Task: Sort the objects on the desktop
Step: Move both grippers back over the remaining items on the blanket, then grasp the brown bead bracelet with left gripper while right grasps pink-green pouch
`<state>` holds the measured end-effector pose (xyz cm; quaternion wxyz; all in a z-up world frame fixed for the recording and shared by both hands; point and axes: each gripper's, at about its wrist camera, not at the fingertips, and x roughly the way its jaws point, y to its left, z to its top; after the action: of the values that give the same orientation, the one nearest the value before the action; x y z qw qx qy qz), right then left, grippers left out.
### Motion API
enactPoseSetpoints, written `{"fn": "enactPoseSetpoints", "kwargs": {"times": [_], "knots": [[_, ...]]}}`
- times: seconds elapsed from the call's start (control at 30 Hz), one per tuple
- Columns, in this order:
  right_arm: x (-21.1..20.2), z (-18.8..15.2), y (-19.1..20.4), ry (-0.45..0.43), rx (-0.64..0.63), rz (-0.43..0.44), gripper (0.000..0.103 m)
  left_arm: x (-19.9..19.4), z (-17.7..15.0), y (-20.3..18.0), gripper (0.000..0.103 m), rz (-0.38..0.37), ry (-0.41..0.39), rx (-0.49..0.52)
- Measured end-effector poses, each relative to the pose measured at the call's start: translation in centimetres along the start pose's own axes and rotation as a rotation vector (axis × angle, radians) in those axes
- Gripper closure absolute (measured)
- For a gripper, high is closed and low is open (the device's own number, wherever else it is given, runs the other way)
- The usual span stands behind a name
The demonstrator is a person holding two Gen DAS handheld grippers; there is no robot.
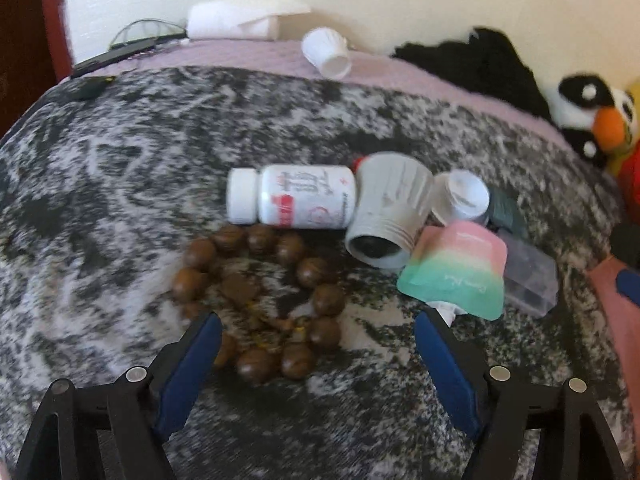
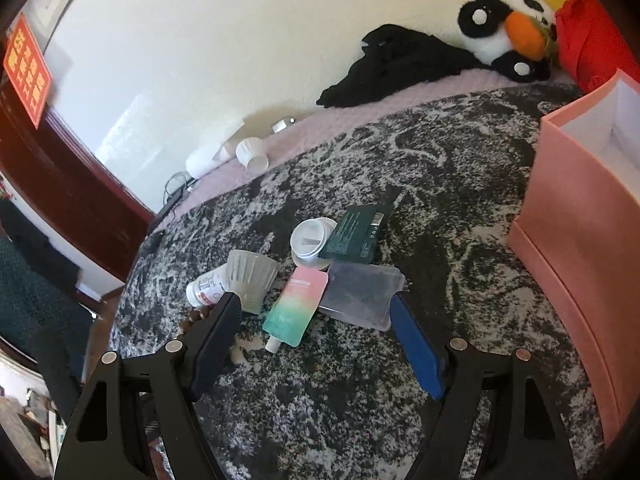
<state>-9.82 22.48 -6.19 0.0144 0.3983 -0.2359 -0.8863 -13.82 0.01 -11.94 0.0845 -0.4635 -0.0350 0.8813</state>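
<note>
A pile of small items lies on a grey-and-white mottled blanket. A string of brown wooden beads sits just ahead of my left gripper, which is open and empty; its left finger overlaps the beads' edge. Behind the beads lie a white pill bottle, a grey ribbed cup on its side, a small white jar and a pink-to-green pouch. My right gripper is open with nothing in it, over the pouch and a clear plastic case. A dark green packet rests beside the white jar.
A pink open box stands at the right. Along the wall lie black clothing, a panda plush, a red item, a white ribbed cup and cables. A dark wooden frame is at the left.
</note>
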Motion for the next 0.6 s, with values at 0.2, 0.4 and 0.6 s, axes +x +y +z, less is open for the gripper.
{"fn": "enactPoseSetpoints", "kwargs": {"times": [0.2, 0.4, 0.6], "knots": [[0.2, 0.8, -1.7, 0.002, 0.024, -0.025, 0.023, 3.8, -0.6, -1.7, 0.021, 0.077, 0.033, 0.088], [0.3, 1.1, -2.3, 0.007, 0.004, -0.052, 0.032, 2.0, -0.4, -3.0, 0.085, 0.131, 0.003, 0.161], [1.6, 0.1, -1.2, 0.086, 0.005, 0.04, 0.034, -2.7, 0.4, -1.2, 0.084, 0.125, -0.082, 0.116]]}}
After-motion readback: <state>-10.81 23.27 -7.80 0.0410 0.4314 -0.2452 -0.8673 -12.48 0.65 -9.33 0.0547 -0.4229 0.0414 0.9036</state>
